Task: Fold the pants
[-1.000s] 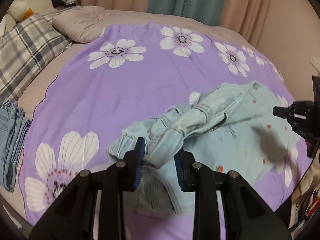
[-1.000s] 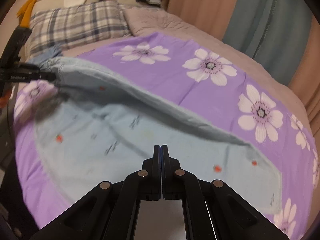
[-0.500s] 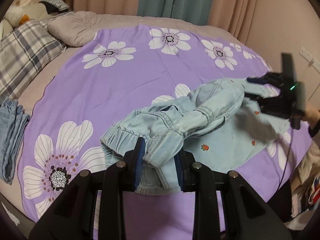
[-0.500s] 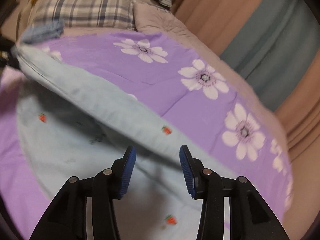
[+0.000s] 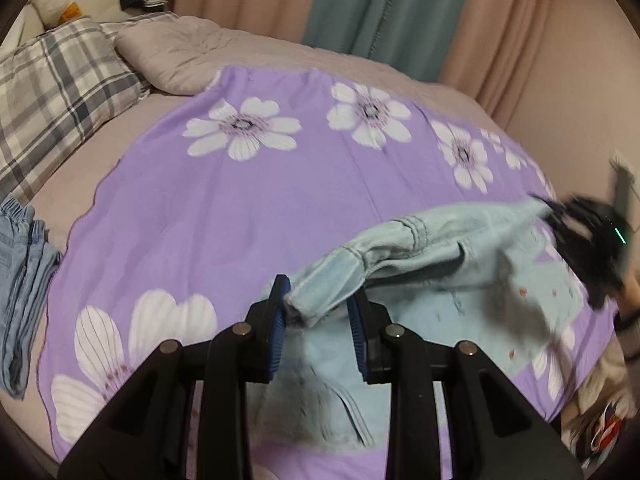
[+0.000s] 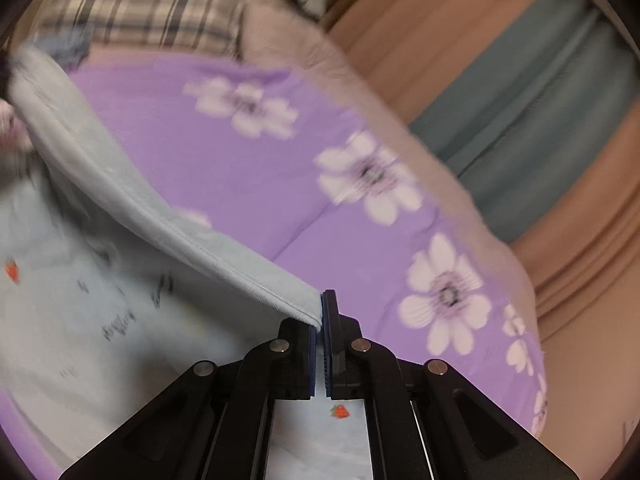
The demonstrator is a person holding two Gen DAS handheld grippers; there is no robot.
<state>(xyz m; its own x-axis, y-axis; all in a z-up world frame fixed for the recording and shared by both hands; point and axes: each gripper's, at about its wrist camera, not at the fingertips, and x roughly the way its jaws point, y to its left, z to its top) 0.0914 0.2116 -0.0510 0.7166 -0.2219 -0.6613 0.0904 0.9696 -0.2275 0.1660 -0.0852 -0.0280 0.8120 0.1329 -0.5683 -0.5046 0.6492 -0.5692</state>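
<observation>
- Work item: the pants (image 5: 420, 252), pale blue with small strawberry prints, lie on the purple flowered sheet (image 5: 256, 216) of the bed, in the lower right of the left wrist view. One layer lies flat on the sheet; a second layer is raised above it and stretched between the two tongs.
- Left tongs (image 5: 318, 312): narrowly open and clamped on a thick, gathered end of the pants, at lower centre of that view. The bunched cloth fills the gap between the blue pads.
- Right tongs (image 6: 322, 320): jaws have just closed, and they are now pressed together on a thin stitched edge of the pants, at lower centre of the right wrist view. In the left wrist view these tongs appear as a blurred dark shape at the right edge.
- Step in hand, as judged: carrying the raised layer across to lay it over the flat layer.
- Keep the edge between the two tongs taut, so that it lands as a straight line without sagging in the middle.
- Move both hands at the same rate and height; an uneven pace would likely skew the fold.
- Lower the cloth until it rests on the layer beneath before releasing either grip.
- Watch the thin right-hand edge: only a small margin of cloth is pinched, so a sharp tug could pull it free.
</observation>
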